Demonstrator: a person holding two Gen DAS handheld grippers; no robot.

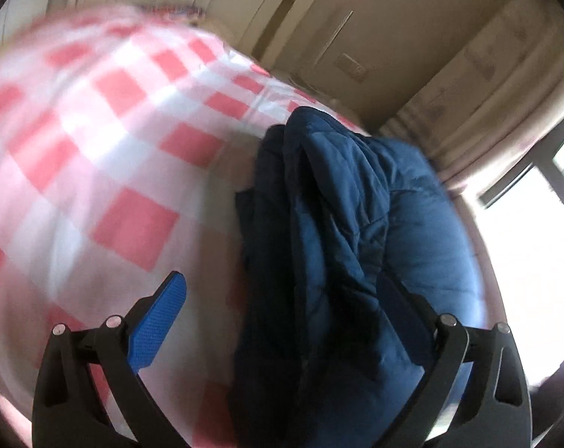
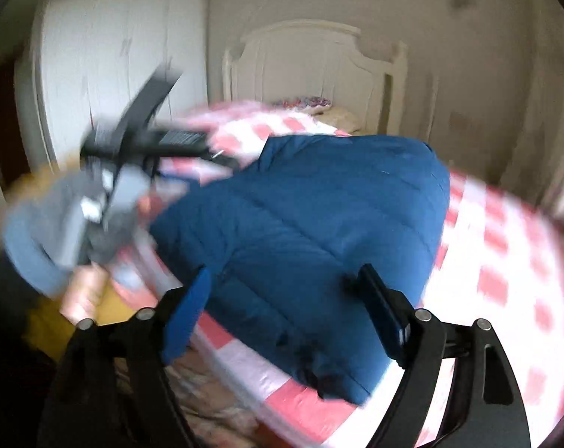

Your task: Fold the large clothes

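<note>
Lying bunched on the checked bedspread (image 2: 505, 254), the blue jacket (image 2: 300, 224) sits before both grippers' wide-spread fingers (image 2: 186, 313).

The left gripper (image 1: 282, 321) is holding its jaws wide apart. A puffy blue jacket (image 1: 341, 254) is lying bunched up between them, toward 3 o'clock. A pink and white checked bedsheet (image 1: 106, 142) is spreading out toward 10 o'clock, all blurry.
</note>
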